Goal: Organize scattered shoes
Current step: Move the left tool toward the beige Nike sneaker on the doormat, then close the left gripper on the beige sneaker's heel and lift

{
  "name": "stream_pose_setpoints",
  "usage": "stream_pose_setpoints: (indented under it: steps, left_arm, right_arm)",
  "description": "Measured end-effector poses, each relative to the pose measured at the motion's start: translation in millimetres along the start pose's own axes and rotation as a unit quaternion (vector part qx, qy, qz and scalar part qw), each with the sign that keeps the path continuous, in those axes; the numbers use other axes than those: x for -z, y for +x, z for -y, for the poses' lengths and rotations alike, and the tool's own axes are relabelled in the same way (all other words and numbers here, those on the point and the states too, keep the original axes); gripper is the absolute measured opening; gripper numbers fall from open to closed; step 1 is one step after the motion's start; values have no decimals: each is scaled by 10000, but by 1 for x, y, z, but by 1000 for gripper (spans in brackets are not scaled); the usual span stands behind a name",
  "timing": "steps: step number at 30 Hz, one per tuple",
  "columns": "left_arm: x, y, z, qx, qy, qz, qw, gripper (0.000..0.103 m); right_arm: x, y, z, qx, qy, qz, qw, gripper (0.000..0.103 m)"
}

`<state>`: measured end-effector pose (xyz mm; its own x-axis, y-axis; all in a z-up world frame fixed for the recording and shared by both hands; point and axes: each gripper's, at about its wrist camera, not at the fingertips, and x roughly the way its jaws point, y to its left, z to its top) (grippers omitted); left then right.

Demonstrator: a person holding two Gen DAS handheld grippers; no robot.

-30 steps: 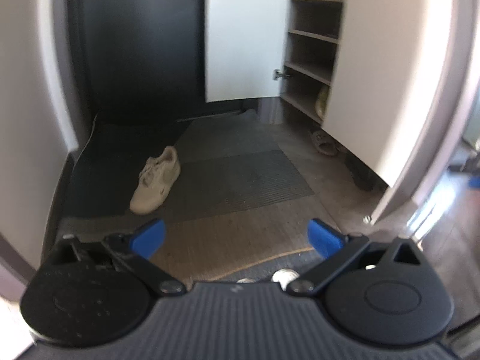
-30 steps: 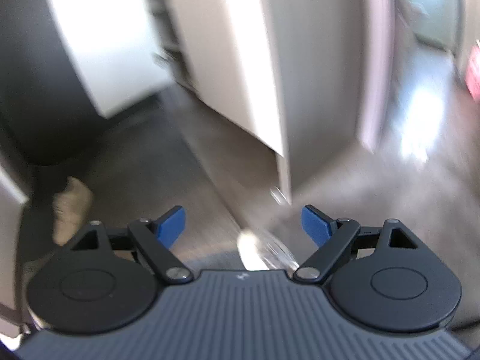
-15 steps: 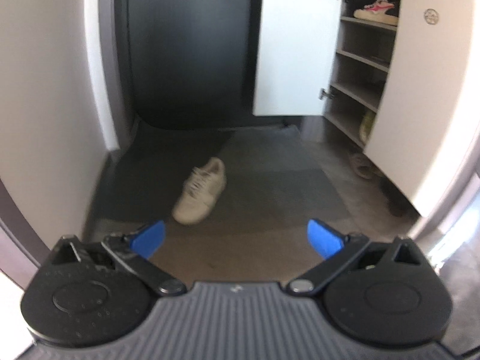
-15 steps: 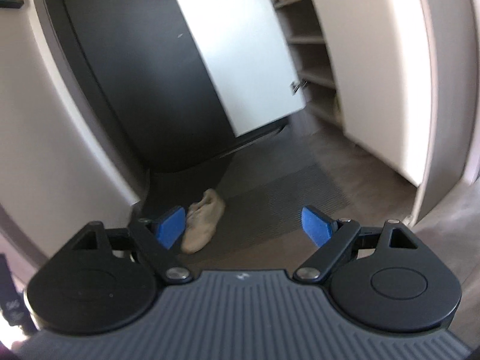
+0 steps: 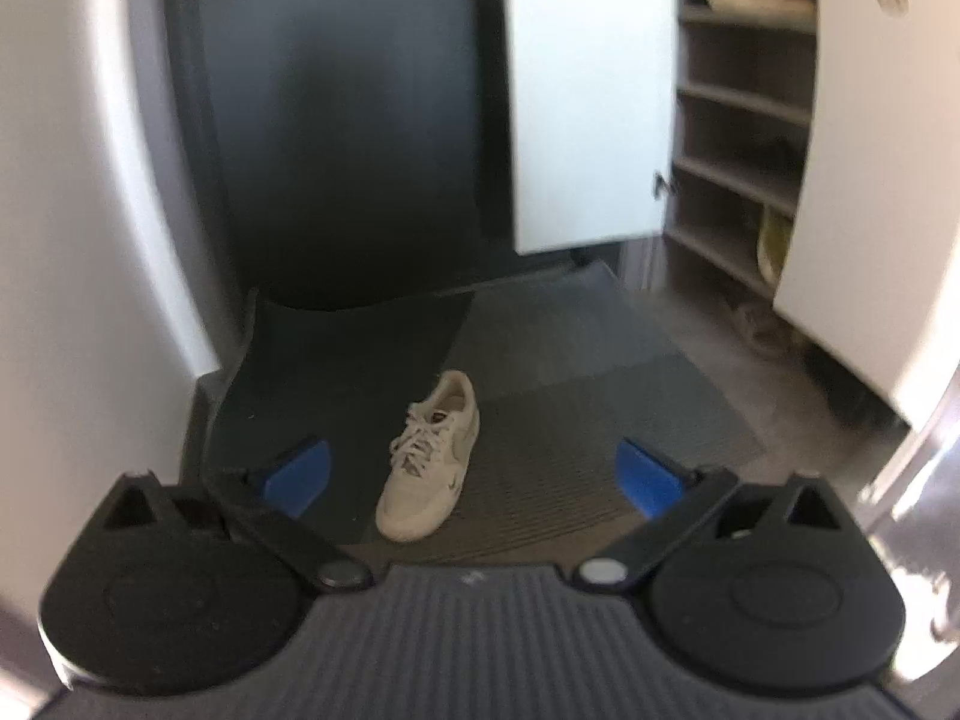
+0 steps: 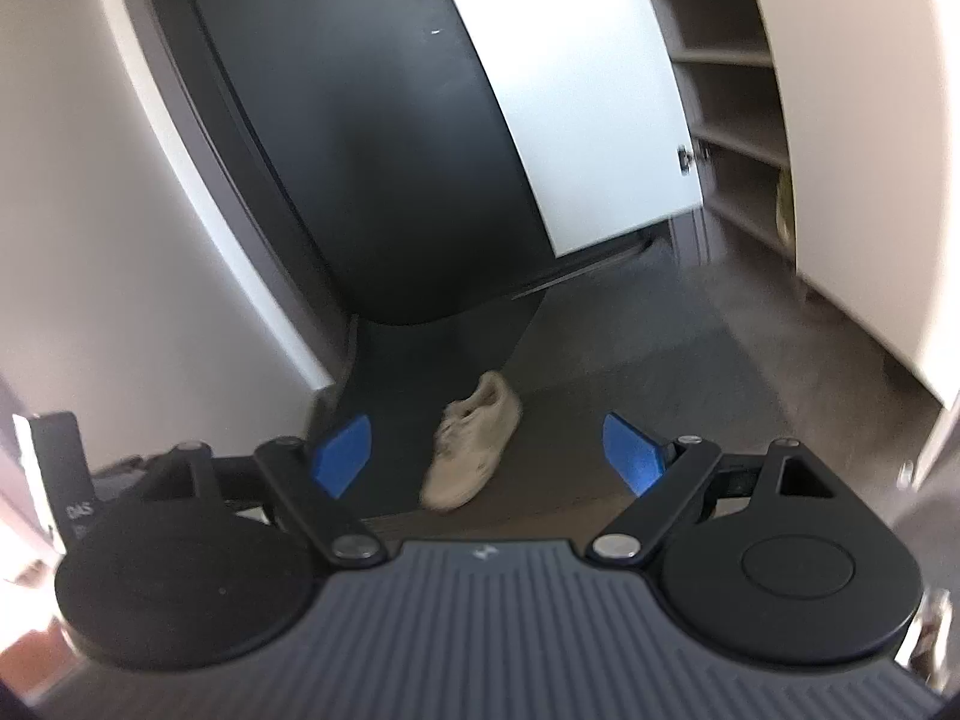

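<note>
While both the left gripper (image 5: pixel 474 471) and right gripper (image 6: pixel 486 450) stand released and empty, the beige sneaker (image 5: pixel 431 456) lies beyond them on the dark mat (image 5: pixel 600 420), toe nearest. Only the left view shows its laces sharply, plus a sandal (image 5: pixel 759 324) under the open cabinet (image 5: pixel 738 144).

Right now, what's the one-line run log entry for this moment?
phase: approach | target: beige sneaker on door mat | left gripper: open, empty | right gripper: open, empty | shoe cabinet: open
</note>
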<state>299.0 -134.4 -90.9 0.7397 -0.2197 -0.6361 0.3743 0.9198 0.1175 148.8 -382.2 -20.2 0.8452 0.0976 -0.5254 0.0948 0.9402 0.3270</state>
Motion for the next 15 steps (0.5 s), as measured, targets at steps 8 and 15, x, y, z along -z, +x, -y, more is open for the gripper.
stream_pose_setpoints:
  steps: [8,15]
  left_arm:
    - [22,207,-4,182,480,322,9982,100]
    - [16,368,-4,397,508,-43,9979,96]
  right_arm:
    - [54,154,64,254,643,-518,9963,87]
    - [104,222,116,581,802,-1233,9874,87]
